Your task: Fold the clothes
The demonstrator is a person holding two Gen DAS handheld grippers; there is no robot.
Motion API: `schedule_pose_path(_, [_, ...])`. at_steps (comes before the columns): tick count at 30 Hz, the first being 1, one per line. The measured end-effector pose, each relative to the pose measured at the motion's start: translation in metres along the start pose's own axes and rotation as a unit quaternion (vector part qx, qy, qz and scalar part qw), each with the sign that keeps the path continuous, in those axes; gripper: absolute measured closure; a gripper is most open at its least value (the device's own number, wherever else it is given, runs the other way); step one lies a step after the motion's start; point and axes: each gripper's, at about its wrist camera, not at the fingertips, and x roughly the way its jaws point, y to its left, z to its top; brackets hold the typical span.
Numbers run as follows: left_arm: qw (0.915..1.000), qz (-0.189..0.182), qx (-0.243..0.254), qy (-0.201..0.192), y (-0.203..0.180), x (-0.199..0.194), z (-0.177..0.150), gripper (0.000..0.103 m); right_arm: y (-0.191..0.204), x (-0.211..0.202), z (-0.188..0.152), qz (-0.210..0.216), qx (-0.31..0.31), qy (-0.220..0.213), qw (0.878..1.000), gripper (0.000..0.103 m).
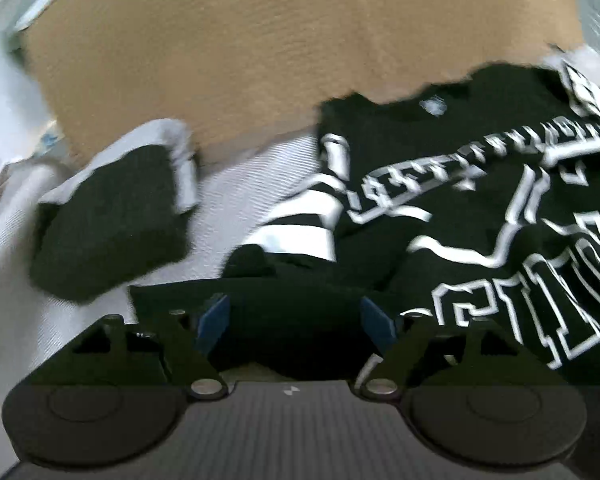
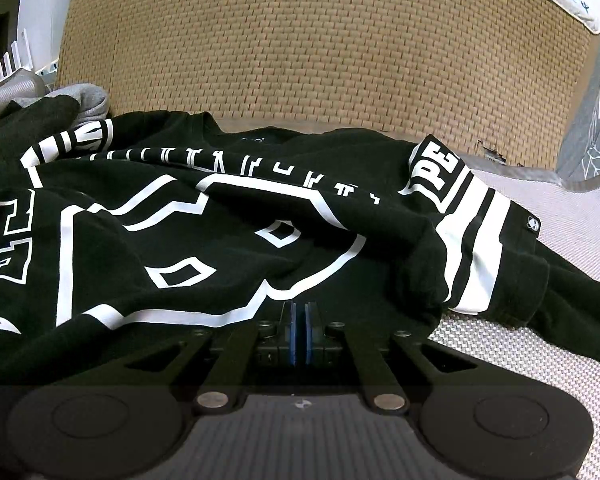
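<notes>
Black printed shirt (image 2: 220,216) spread on the bed (image 2: 540,360). My right fingers (image 2: 300,334) are pinched together at its hem, fabric between them unclear. Left fingers (image 1: 296,324) wide, empty over dark fabric. Next: grab left edge, fold over.

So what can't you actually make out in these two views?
- Left wrist view: motion blur smears the shirt lettering; unreadable.
- Left wrist view: folded dark item too blurred to identify.
- Right wrist view: whether the shut right tongs pinch fabric; the shirt's hem hides their tips.
- Right wrist view: sleeve word cut off by a fold.
</notes>
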Motion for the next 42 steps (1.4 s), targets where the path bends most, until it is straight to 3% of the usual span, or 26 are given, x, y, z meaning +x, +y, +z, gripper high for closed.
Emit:
schedule_pose_path(4, [0.9997,-0.005,-0.001,0.025,-0.003,0.016,0.0,0.021,0.0,0.0,0.0,0.0,0.001,-0.001,1.0,0.097])
schedule_pose_path(6, [0.9997,0.008,0.017,0.017,-0.006,0.018,-0.002,0.021,0.0,0.0,-0.001,0.0,-0.001,-0.002,1.0,0.097])
schedule_pose_path(8, [0.9998,0.004,0.016,0.01,-0.005,0.016,-0.003,0.037,0.0,0.0,-0.001,0.0,-0.001,-0.002,1.0,0.097])
schedule_pose_path(9, [0.9999,0.001,0.011,0.009,-0.003,0.014,-0.002,0.056,0.0,0.0,-0.001,0.0,-0.001,-0.003,1.0,0.097])
schedule_pose_path(11, [1.0,-0.002,0.0,0.009,0.002,0.011,-0.001,0.075,0.0,0.0,-0.002,0.0,-0.001,-0.003,1.0,0.097])
schedule_pose_path(15, [0.9996,0.004,-0.02,-0.021,0.018,-0.002,-0.003,0.086,0.0,0.0,-0.001,-0.001,-0.001,-0.004,1.0,0.097])
schedule_pose_path(19, [0.9956,0.02,-0.074,-0.055,0.052,-0.02,-0.006,0.088,0.0,0.0,-0.002,0.0,-0.002,-0.004,1.0,0.097])
schedule_pose_path(22, [0.9915,0.045,-0.086,-0.086,0.076,-0.039,-0.006,0.089,0.0,-0.001,-0.002,-0.001,-0.003,-0.004,1.0,0.097])
schedule_pose_path(29, [0.9821,0.069,-0.148,-0.095,0.134,-0.055,-0.012,0.089,0.0,-0.001,-0.003,-0.001,-0.005,-0.004,1.0,0.097])
schedule_pose_path(32, [0.9749,0.084,-0.186,-0.089,0.165,-0.058,-0.019,0.089,0.0,-0.001,-0.003,-0.001,-0.005,-0.004,1.0,0.097])
schedule_pose_path(38, [0.9795,0.156,-0.122,-0.034,0.197,-0.047,-0.043,0.089,0.0,-0.001,-0.003,0.0,-0.005,-0.005,1.0,0.097])
schedule_pose_path(42, [0.9715,0.18,-0.154,0.002,0.221,-0.04,-0.065,0.089,-0.001,-0.001,-0.003,0.0,-0.005,-0.005,1.0,0.097])
